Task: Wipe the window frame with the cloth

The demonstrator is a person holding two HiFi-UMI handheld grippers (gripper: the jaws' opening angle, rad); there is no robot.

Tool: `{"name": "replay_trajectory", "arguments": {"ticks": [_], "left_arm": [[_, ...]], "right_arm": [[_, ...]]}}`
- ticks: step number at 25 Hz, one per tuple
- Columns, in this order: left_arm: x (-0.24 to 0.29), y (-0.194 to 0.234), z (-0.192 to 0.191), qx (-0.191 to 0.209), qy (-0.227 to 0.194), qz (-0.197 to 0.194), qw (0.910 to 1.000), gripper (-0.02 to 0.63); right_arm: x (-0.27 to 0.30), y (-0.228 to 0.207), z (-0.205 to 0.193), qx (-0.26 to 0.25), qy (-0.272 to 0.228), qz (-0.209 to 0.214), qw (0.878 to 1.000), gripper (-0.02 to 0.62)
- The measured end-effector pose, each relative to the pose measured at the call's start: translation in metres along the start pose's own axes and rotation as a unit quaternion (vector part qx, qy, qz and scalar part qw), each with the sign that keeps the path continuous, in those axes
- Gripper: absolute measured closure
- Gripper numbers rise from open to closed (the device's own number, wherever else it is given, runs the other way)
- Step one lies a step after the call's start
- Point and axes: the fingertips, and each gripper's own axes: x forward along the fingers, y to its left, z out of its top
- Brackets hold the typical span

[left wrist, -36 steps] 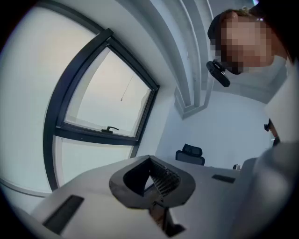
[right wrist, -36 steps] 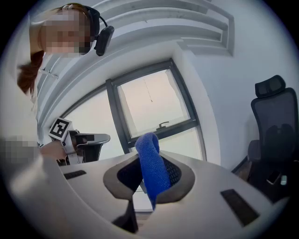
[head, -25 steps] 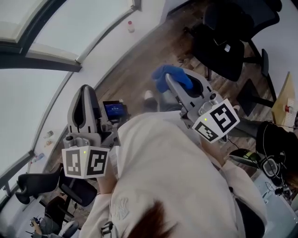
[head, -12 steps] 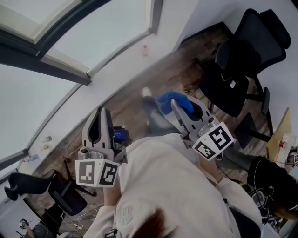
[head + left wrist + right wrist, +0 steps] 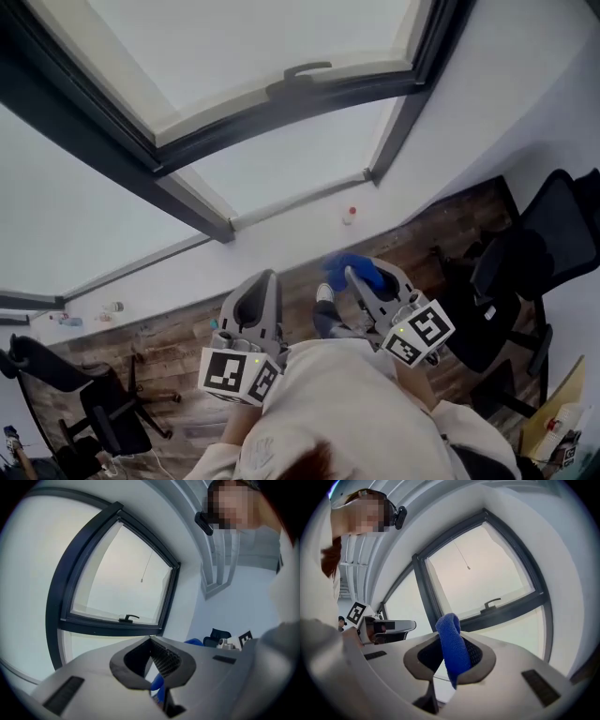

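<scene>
- Head view: dark grey metal window frame (image 5: 192,211), its sash handle (image 5: 300,71) at the upper rail, white wall and sill beneath it.
- Head view: small clear bottle with a red cap (image 5: 349,217), upright on the sill; contents cannot be made out.
- Head view: left gripper (image 5: 262,278), grey plastic with a square-marker cube, raised towards the sill.
- Head view: right gripper (image 5: 362,275), same build, just beside the left one, carrying the blue terry cloth (image 5: 347,266) at its tip, below the sill and apart from the frame.
- Head view: black office chairs (image 5: 520,272) on brown wood-plank floor (image 5: 169,347).
- Left gripper view: jaws closed together at the tips, nothing clamped between them; the window frame (image 5: 112,626) and handle (image 5: 128,618) lie well beyond.
- Right gripper view: jaws clamped on the blue cloth (image 5: 453,651), which stands up in a folded loop above the tips and hangs below them; the frame (image 5: 506,613) is behind it, not touched.
- Right gripper view: the left gripper (image 5: 389,626) appears at the left edge.
</scene>
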Motion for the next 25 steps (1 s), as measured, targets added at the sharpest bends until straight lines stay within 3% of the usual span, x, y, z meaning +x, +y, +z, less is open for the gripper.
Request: {"name": "replay_trajectory", "arguments": {"ticks": [5, 11, 20, 25], "left_arm": [[0.024, 0.023, 0.015, -0.003, -0.014, 0.028, 0.9995, 0.601], [0.016, 0.073, 0.03, -0.02, -0.03, 0.082, 0.996, 0.601], [0.025, 0.141, 0.072, -0.005, -0.024, 0.024, 0.9994, 0.6], [0.021, 0.195, 0.091, 0.005, -0.024, 0.017, 0.9995, 0.601]], "right_arm": [[0.051, -0.021, 0.018, -0.008, 0.022, 0.027, 0.999, 0.541], [0.09, -0.01, 0.023, -0.012, 0.039, 0.04, 0.998, 0.541], [0.163, 0.022, 0.038, -0.015, 0.008, -0.004, 1.0, 0.541], [0.219, 0.049, 0.037, -0.026, 0.001, -0.003, 1.0, 0.541]]}}
